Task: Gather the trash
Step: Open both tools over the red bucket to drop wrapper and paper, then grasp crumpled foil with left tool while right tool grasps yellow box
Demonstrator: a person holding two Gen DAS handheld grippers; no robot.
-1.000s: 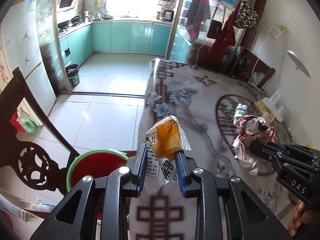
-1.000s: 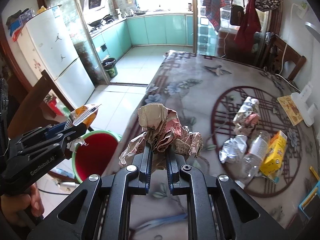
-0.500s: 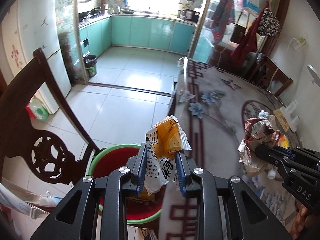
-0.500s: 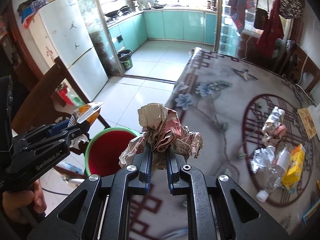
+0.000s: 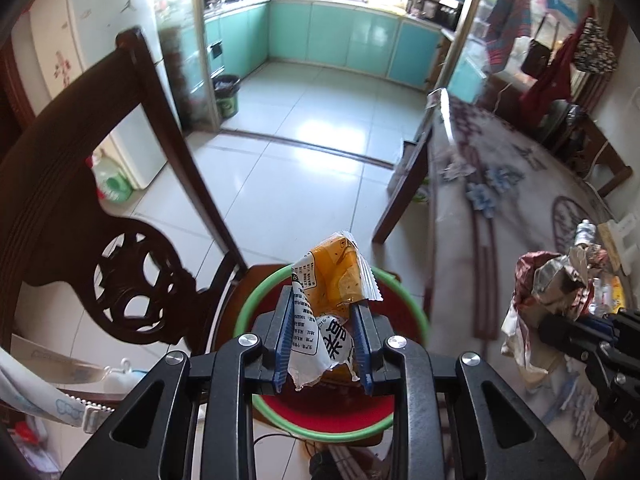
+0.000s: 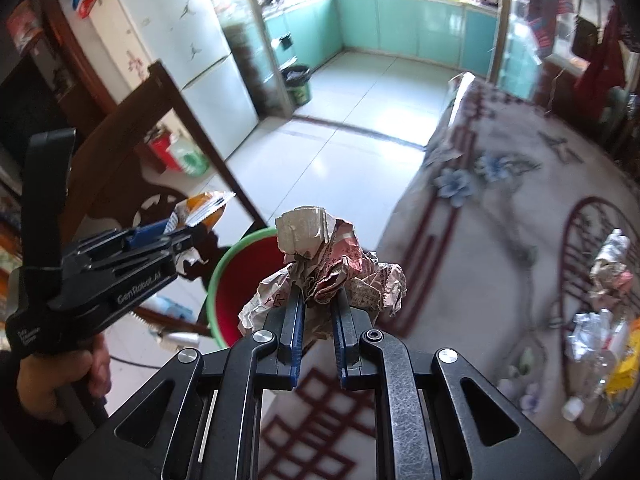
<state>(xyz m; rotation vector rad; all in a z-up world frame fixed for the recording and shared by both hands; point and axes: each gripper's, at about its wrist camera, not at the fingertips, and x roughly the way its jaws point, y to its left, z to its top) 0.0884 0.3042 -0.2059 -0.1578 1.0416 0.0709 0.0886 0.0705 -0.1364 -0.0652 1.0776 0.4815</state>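
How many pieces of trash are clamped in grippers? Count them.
2: an orange snack wrapper in the left gripper above the red bin; a crumpled paper wad in the right gripper.

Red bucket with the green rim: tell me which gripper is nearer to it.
Left. The left gripper, shut on an orange wrapper, hangs right over the red bucket. The right gripper, shut on crumpled paper, is off to the side, above the table edge.

Sunlit teal kitchen cabinets [image 5: 352,36], white tiled floor [image 5: 304,168], dark carved chair [image 5: 100,200].
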